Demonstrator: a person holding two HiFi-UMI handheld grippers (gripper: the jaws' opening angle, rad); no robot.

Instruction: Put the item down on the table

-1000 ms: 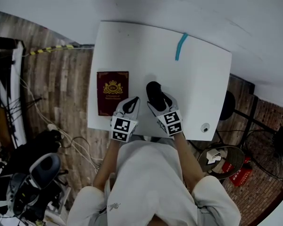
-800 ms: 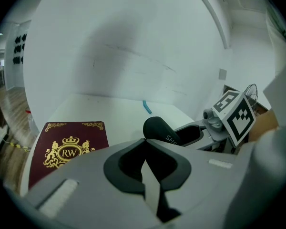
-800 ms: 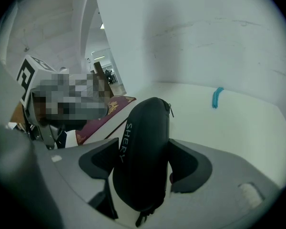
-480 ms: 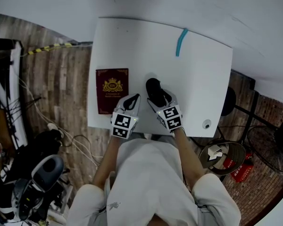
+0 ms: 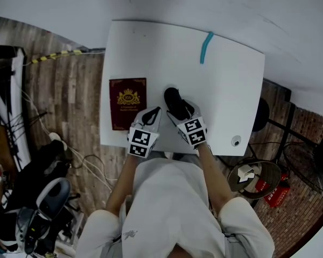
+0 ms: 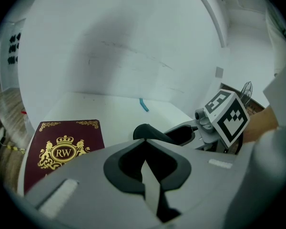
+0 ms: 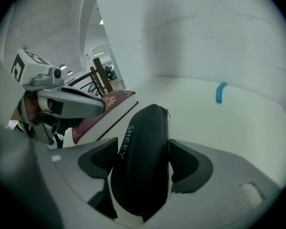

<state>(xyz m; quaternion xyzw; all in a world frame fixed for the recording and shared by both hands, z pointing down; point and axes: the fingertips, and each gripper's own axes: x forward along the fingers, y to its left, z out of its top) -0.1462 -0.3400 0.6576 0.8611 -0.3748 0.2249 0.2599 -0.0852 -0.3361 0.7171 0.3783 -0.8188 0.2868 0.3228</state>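
Over the last second the right gripper (image 5: 177,112) carried the black case (image 7: 142,161) slightly left, toward the maroon book (image 5: 127,110), low over the white table (image 5: 226,95). Contact with the surface could not be confirmed. Its jaws gripped the case across its width, so release remained outstanding; the left gripper (image 5: 150,115) was closed and empty.

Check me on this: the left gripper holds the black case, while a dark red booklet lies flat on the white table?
Wrong gripper. The black case is held by the right gripper, as the right gripper view shows; the left gripper is shut and empty. The dark red booklet does lie flat on the white table.
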